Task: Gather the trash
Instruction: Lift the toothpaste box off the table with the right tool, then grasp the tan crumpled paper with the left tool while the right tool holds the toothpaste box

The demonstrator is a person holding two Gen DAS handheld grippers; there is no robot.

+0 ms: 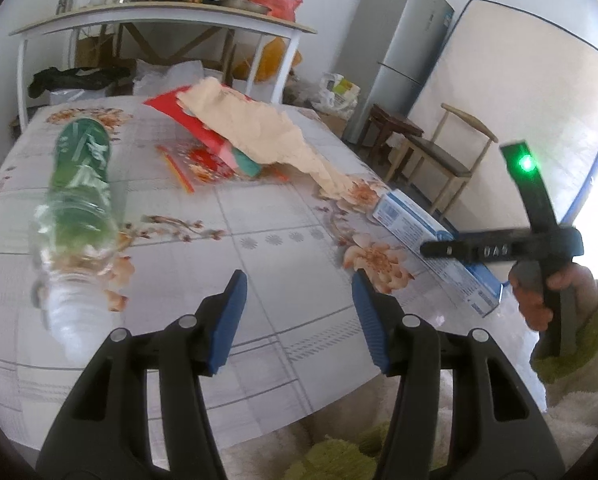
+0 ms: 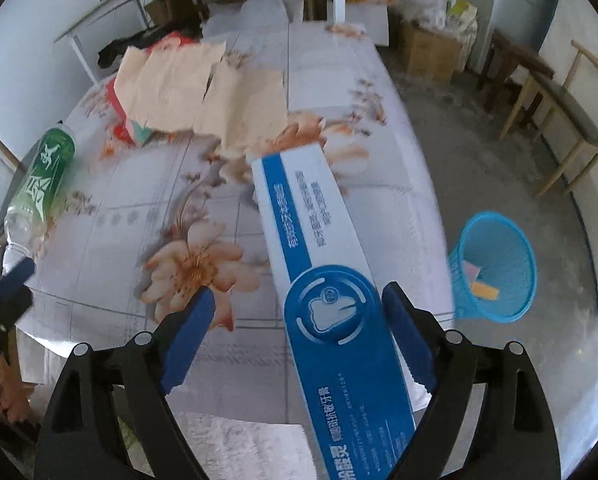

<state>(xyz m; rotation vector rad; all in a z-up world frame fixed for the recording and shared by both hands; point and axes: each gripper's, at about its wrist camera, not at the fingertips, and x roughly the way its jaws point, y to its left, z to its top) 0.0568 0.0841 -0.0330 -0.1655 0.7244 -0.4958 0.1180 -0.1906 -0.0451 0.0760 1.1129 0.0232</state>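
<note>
While your right claw (image 2: 299,328) stands spread around the toothpaste box (image 2: 319,264) overhanging the worktop (image 2: 111,236) edge without gripping it, and your left claw (image 1: 299,308) hangs released, a nudge risks tipping it past the blue wastebasket (image 2: 495,268).

Tablecloth (image 2: 111,216): pale grey grid, peach-orange floral print. Toothpaste box (image 2: 319,248): white with blue stripe and blue circular emblem. Bottle (image 1: 81,184): clear, green label with white characters. Crumpled paper (image 2: 203,92): beige. Mesh wastebasket (image 2: 495,268): light blue. Gripper pads (image 1: 227,320): blue on black.
</note>
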